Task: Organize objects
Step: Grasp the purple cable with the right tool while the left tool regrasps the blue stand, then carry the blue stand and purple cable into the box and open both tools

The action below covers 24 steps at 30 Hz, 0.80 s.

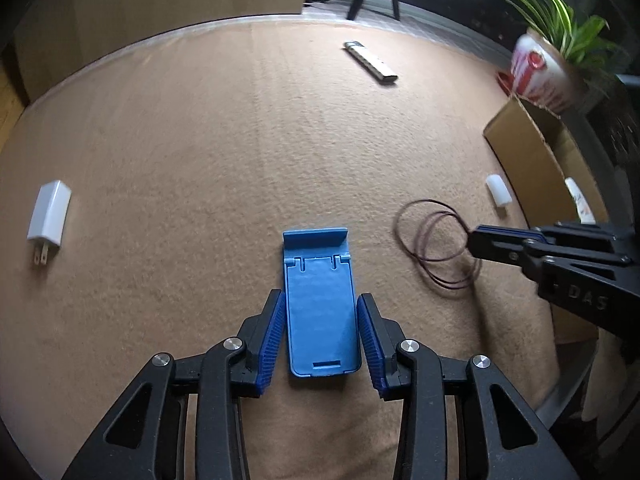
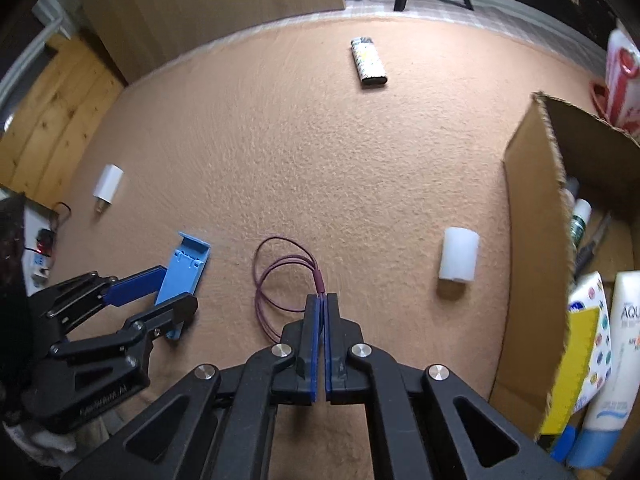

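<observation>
**A:** ok so both hands are busy here. The right gripper [image 2: 321, 300] is clenched on the purple cord [image 2: 280, 276], pinching it right at the thick joined bit where the loops meet. The rest of the coil is lying on the tan cloth [image 2: 280, 140], near its front edge. The box [image 2: 528, 216] sits along the right edge, already half full of bottles.

**B:** and the left one?

**A:** The left gripper [image 1: 320, 340] straddles the blue stand [image 1: 318, 304], which lies flat near the front edge. There's a sliver of gap on each side, so I'd call it released, not gripping yet.

**B:** tips?

**A:** For the cord, I'd lift straight up so the loops hang free before swinging over the box wall, or they'll probably snag the cardboard. For the stand, squeeze evenly on the long sides, it looks slick. The white cap [image 2: 459, 254] near the box is in the path, go over it.
</observation>
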Tool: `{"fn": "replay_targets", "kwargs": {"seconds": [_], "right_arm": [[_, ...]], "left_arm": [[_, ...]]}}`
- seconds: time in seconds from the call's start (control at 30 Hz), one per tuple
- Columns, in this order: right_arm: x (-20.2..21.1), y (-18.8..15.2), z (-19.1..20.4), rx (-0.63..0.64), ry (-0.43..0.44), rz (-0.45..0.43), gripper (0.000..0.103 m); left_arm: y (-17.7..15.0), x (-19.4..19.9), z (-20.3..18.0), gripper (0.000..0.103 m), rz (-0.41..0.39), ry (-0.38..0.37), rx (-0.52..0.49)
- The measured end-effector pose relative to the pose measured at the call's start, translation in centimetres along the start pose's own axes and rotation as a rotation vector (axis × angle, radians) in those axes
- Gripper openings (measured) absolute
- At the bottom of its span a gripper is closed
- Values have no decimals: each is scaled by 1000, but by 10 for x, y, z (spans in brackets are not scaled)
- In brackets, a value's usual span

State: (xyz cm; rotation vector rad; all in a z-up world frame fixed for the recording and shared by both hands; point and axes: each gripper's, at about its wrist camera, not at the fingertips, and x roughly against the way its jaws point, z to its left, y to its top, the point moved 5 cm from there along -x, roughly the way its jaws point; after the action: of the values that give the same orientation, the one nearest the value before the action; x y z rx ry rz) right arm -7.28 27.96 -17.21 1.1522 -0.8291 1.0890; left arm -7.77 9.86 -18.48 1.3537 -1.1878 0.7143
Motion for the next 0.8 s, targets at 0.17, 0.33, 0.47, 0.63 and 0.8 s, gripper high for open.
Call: {"fn": "replay_targets", "kwargs": {"seconds": [0.17,0.33,0.47,0.63,0.8], "right_arm": [[25,0,0,-18,19,-49,2],[54,6,10,-38,27,-124,2],[81,2,4,-63,30,-182,2],[109,-8,-13,-108,9,-241,2],[134,-20,-39,-157,-33,-286,2]], "left_arm": [[1,9,4,39,-17,-18,30],[5,24,-3,40,-45,-39,34],[12,36,-17,40,-71,-53,5],[24,50,-40,40,-101,-76,-42],[36,59,-71,40,-120,-107,-103]]}}
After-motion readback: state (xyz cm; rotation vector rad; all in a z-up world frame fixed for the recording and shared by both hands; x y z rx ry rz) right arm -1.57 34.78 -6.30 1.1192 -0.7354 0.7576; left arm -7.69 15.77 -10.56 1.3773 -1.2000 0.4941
